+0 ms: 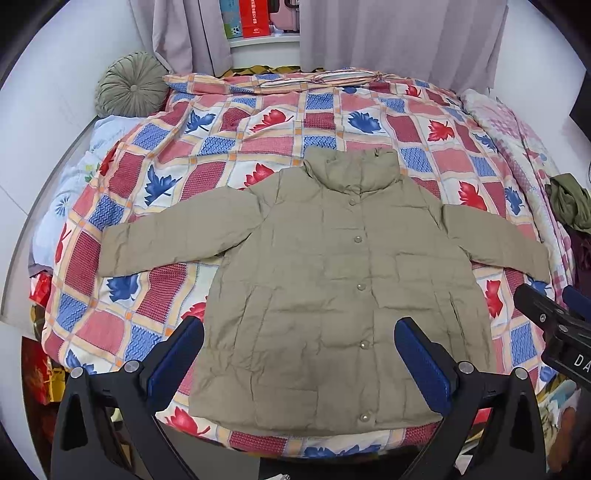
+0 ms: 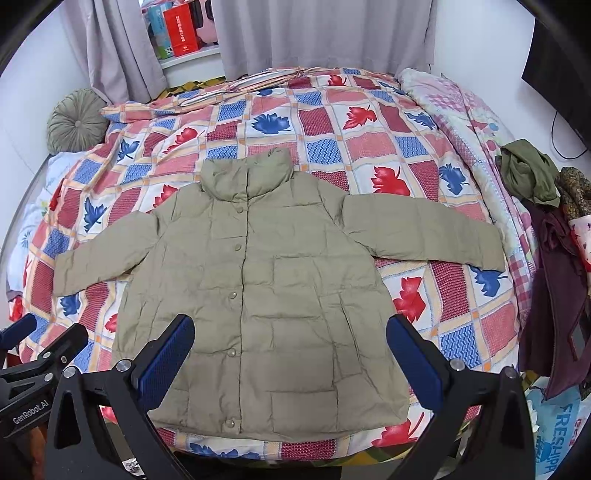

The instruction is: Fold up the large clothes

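A khaki padded jacket (image 1: 332, 288) (image 2: 266, 288) lies flat on the bed, front side up, snapped shut, collar pointing away and both sleeves spread out sideways. My left gripper (image 1: 299, 332) hovers open above the jacket's lower hem, nothing between its blue pads. My right gripper (image 2: 290, 330) also stands open over the lower body of the jacket, holding nothing. In the left wrist view the right gripper (image 1: 554, 321) shows at the right edge. The left gripper (image 2: 26, 343) appears at the left edge of the right wrist view.
The bed carries a quilt (image 1: 258, 125) (image 2: 332, 122) checked in red, blue and white with leaf prints. A round green cushion (image 1: 129, 86) sits at the far left corner. A pile of clothes (image 2: 546, 221) lies at the right edge. Grey curtains (image 2: 332, 33) hang behind.
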### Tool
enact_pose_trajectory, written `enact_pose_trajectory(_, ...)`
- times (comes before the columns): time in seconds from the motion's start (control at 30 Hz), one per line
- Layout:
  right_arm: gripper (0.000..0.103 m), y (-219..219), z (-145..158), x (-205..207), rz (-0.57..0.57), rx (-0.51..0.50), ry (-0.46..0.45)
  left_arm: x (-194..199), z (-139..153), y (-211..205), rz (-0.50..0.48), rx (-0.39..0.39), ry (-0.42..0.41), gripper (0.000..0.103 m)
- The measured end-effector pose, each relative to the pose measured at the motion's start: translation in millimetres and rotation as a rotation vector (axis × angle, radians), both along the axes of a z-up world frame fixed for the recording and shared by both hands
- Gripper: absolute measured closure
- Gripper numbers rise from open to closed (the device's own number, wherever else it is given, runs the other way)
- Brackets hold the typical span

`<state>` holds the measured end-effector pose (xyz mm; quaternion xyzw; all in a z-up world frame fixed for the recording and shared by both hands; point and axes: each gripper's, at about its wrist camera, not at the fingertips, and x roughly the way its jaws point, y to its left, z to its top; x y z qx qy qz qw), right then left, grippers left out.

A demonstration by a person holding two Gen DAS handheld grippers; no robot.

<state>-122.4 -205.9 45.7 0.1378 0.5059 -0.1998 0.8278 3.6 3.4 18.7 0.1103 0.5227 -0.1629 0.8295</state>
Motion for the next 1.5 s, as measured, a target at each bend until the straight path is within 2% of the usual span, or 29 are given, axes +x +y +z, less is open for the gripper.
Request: enact_pose_trajectory(1.5,0.000,2.0,1.8,-0.9,0.006,-0.007,0.000,-2.0,-0.2,4.4,0.006,0.000,0.001,0.000)
